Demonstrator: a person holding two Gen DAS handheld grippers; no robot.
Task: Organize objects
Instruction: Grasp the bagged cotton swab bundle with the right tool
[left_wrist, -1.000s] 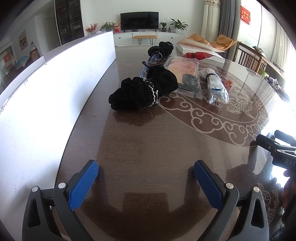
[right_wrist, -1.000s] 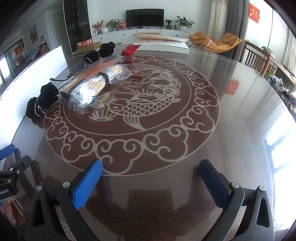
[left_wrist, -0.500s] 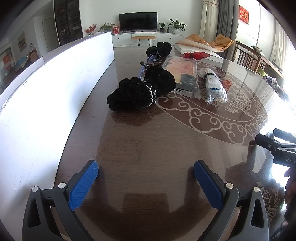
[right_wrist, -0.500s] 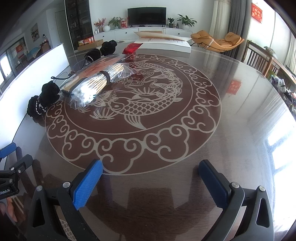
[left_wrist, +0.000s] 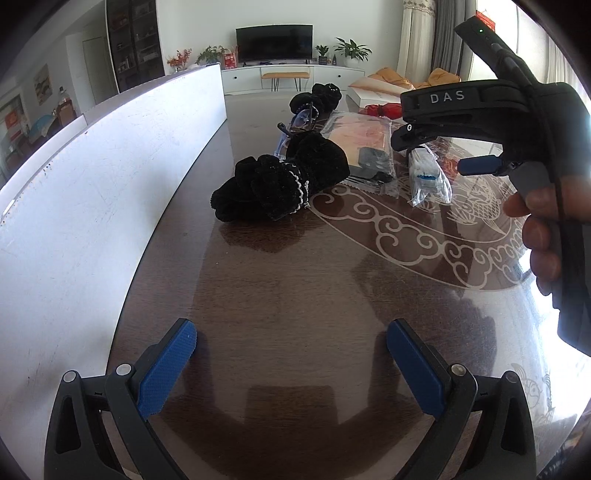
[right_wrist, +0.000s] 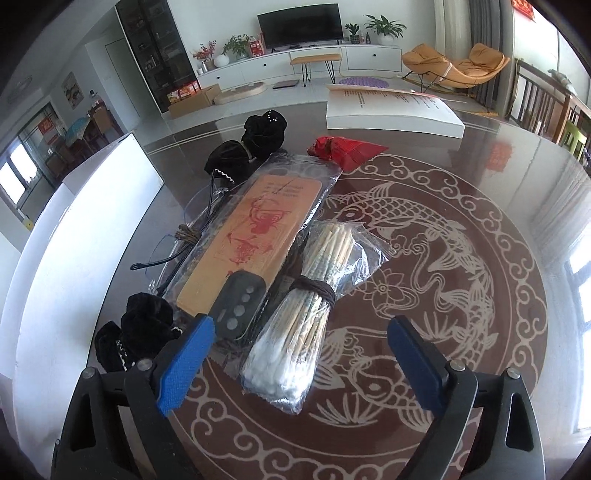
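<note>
Approaching the swab bag (right_wrist: 295, 332) on the tabletop (right_wrist: 480, 369), my right claw (right_wrist: 295, 354) is wide open above it; left claw (left_wrist: 291, 365) open, idle. Next: lower, close.

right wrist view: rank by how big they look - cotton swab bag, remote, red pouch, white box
1. cotton swab bag, though nearness to the camera inflates it
2. white box, far off, likely bigger in reality
3. remote and red pouch look about alike
</note>
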